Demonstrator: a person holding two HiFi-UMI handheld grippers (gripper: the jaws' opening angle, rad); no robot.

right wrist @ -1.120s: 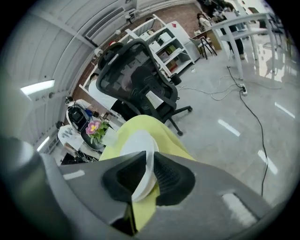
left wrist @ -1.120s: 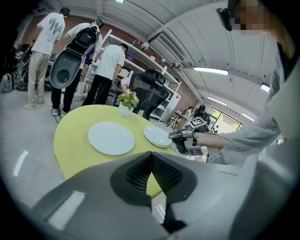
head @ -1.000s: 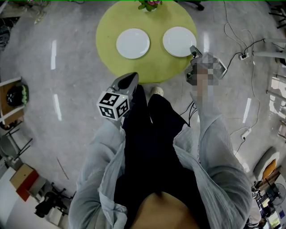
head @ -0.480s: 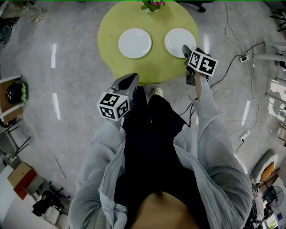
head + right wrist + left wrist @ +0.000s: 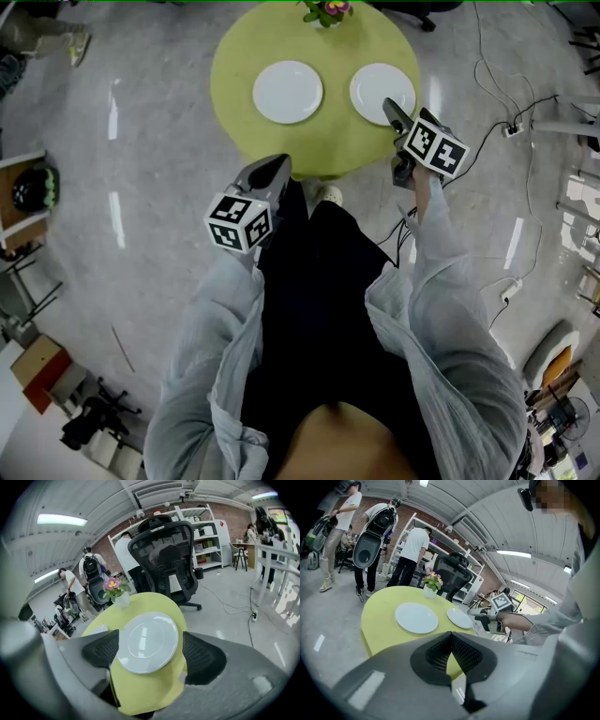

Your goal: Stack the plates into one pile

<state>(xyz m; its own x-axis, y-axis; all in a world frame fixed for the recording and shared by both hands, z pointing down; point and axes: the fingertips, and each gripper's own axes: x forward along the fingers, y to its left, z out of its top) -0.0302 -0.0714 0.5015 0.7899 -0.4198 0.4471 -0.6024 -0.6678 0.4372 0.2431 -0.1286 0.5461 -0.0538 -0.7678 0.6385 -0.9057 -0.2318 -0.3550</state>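
Two white plates lie side by side on the round yellow-green table (image 5: 234, 122): the left plate (image 5: 288, 92) and the right plate (image 5: 382, 92). My right gripper (image 5: 394, 127) hovers at the right plate's near edge. In the right gripper view its jaws are opening, and the right plate (image 5: 147, 641) shows in the gap between the pads (image 5: 101, 651), apart from them. My left gripper (image 5: 272, 169) hangs off the table's near edge, over the floor. It is shut and holds nothing (image 5: 451, 641). Both the left plate (image 5: 416, 618) and the right plate (image 5: 460, 618) lie ahead of it.
A small flower pot (image 5: 326, 9) stands at the table's far edge. A black office chair (image 5: 168, 559) is behind the table. Several people stand by shelves (image 5: 412, 550) beyond. Cables and a power strip (image 5: 509, 119) lie on the floor to the right.
My right gripper has rolled so that its marker cube now faces up, and its jaws have spread apart at the right plate's edge. The left gripper has stayed put.
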